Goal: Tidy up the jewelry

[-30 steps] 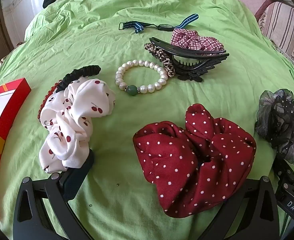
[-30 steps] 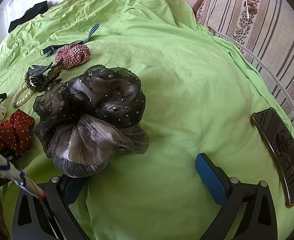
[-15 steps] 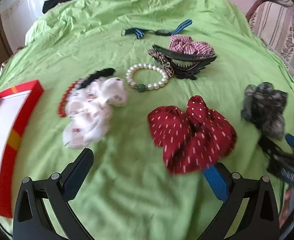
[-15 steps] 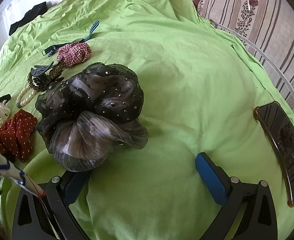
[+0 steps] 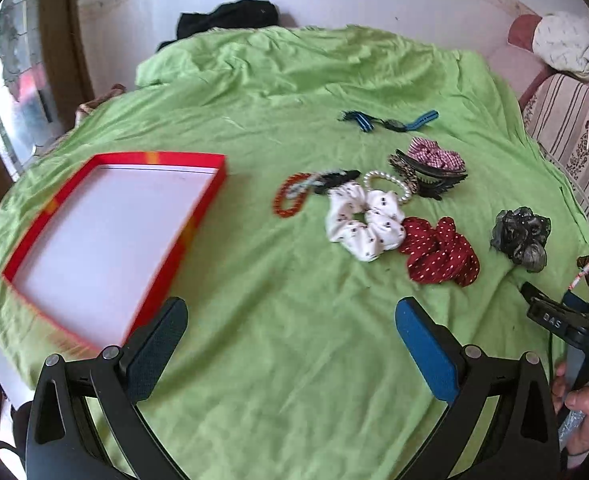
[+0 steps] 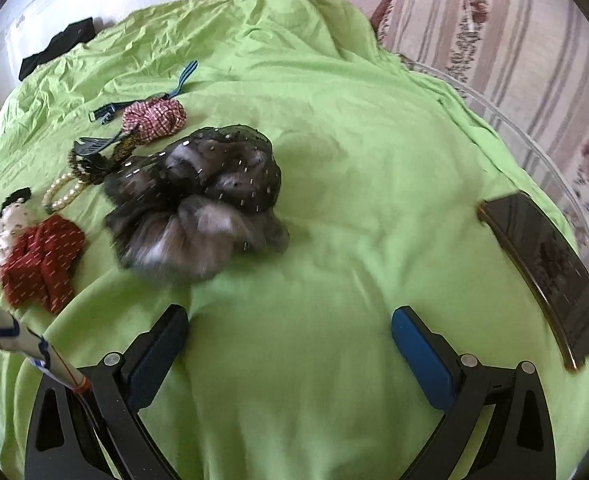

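Fingers (image 5: 162,340) of both grippers gape wide and empty; "DAS" marks the right gripper (image 5: 552,320).

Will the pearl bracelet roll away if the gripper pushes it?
Probably not far: the pearl bracelet lies flat on the soft green sheet, so it would likely drag. Its separate round beads suggest it is floppy and may slip from the fingers.

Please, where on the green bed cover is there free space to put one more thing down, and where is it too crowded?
Free: inside the red tray, the green sheet between the tray and the white cherry scrunchie, and between the black tulle scrunchie and the phone. Crowded: around the pearl bracelet and black claw clip.
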The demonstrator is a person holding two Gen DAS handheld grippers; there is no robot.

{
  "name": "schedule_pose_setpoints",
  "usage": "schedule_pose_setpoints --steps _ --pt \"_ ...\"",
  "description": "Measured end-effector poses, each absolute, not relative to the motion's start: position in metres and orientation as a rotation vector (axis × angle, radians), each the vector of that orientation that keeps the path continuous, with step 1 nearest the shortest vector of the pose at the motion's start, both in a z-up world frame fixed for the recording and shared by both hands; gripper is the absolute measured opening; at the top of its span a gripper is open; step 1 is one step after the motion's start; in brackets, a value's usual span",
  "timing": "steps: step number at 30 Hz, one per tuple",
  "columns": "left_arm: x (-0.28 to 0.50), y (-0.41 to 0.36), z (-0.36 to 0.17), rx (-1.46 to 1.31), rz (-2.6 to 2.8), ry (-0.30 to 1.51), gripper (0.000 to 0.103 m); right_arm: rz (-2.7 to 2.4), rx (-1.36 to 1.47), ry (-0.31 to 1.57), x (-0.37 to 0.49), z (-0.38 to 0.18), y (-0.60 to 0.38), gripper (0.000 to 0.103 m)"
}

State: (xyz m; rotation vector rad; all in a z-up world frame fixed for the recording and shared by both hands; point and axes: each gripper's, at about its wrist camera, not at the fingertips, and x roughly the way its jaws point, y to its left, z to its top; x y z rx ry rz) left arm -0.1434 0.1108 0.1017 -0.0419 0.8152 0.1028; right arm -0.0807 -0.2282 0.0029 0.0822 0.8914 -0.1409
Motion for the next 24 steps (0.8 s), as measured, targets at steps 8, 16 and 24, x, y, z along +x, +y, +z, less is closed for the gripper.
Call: schedule_pose_setpoints --steps 8,16,24 --pt "-0.178 0.115 0.116 -0.027 0.062 0.763 0.103 -0.163 0.053 0.870 -0.146 0.023 -0.214 0.103" --pt "-0.209 0.104 0.133 -0.006 0.024 0.663 0.103 -0.206 0.111 0.743 -0.200 0.052 -0.208 0.102" --pt "-0.232 0.098 0.151 0.045 0.011 0.593 0.103 -0.161 0.149 0.767 -0.217 0.068 -0.208 0.098"
